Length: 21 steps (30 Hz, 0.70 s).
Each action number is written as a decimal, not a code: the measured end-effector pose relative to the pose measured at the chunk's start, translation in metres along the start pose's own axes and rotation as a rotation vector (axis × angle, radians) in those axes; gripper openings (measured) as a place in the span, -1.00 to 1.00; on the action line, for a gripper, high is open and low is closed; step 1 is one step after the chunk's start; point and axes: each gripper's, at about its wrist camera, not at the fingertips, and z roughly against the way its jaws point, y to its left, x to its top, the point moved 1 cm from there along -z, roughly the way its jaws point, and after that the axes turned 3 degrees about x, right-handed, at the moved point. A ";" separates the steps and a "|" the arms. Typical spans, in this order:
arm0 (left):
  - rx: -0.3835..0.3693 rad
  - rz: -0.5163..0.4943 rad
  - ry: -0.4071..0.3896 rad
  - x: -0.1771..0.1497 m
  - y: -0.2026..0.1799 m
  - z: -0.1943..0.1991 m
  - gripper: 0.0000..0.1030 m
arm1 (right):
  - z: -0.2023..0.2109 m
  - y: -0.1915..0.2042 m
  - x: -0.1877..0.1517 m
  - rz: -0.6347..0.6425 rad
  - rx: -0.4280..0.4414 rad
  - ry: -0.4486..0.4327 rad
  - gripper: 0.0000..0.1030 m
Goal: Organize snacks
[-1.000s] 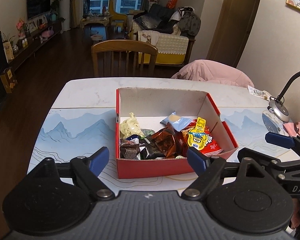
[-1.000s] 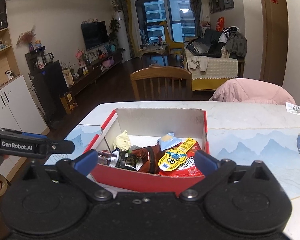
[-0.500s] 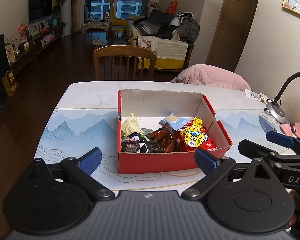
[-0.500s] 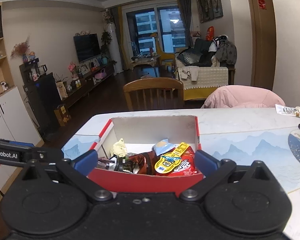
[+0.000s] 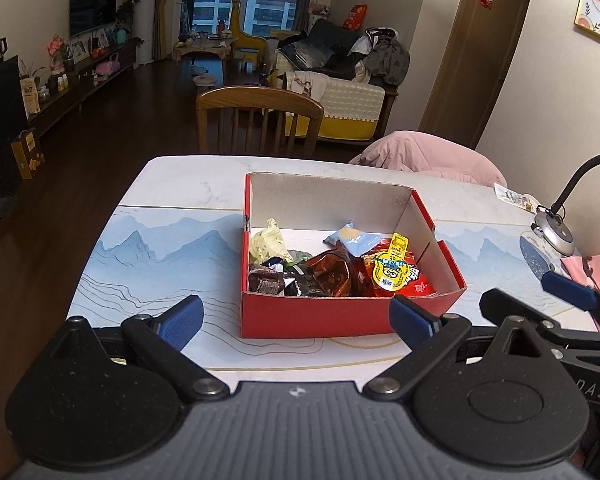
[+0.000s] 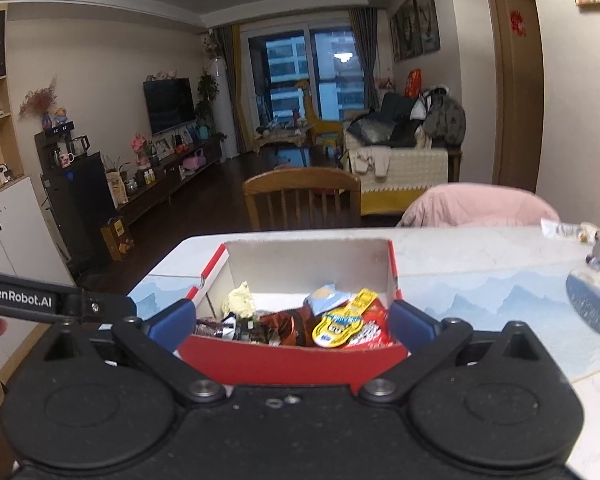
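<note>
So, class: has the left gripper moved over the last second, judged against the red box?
Yes. The left gripper has backed away from the red box: its tips overlapped the front wall before, now they sit nearer its bottom corners.

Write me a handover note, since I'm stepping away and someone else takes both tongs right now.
Left tongs: open, empty, short of the red box.
Right tongs: open, empty, also at the box's near wall.
Snacks: all visible ones lie in the box, piled toward its near side, the yellow cartoon packet on top at right, a pale wrapper at left.
Done: no snack shows loose on the table.
Left: possibly nothing; check outside the views.
</note>
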 end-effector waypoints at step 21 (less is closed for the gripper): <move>0.015 0.020 0.005 -0.004 -0.006 -0.001 0.94 | -0.007 -0.012 -0.001 -0.067 0.010 0.036 1.00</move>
